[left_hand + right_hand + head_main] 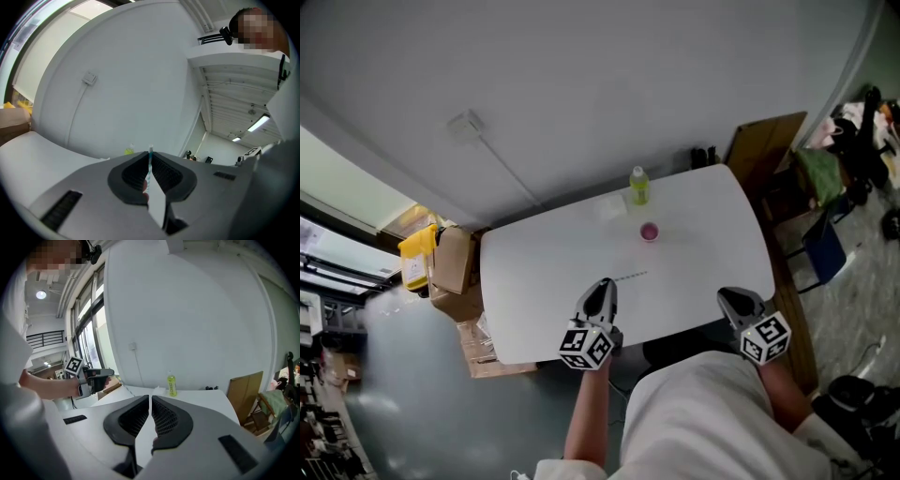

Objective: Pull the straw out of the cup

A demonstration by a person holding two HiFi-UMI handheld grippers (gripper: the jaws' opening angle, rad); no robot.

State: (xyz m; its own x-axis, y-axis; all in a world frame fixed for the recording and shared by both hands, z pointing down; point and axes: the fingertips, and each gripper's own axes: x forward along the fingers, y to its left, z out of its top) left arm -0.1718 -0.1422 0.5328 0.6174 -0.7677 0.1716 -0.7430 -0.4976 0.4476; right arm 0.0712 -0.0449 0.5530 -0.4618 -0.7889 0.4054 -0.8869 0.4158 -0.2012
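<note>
1. Thin teal-and-white striped straw [150, 161]: clamped between the dark ribbed fingers [133, 173] of the left gripper [603, 287]. In the left gripper view it stands upright in the slit, tip poking just past the fingertips. The fingers are nearly together, pressed on the straw only.
2. The straw is out of the small pink cup [649, 231] and well apart from it. In the head view it reads as a thin dashed line just right of the left fingertips, above the tabletop.
3. The cup sits upright on the white rounded tabletop [534, 281], past the middle toward the wall.
4. Yellow-green plastic bottle [638, 186]: upright, behind the cup near the far edge. A small flat white item [609, 208] lies just left of the bottle; can't tell what it is.
5. Right gripper [150, 397]: fingers [171, 418] drawn together to a narrow slit, empty. It aims roughly at the bottle.
6. Both grippers hang over the near edge of the tabletop, well apart, each with its marker cube toward the person. Bare forearms and a white shirt fill the bottom of the head view.
7. The right gripper view catches the left gripper off to its left, with a hand wrapped around its body.
8. Surroundings: brown cardboard boxes [455, 267] on the floor left of the tabletop, a brown board [764, 145] leaning at the right, and a white wall box [467, 122] with a cable running down from it.
</note>
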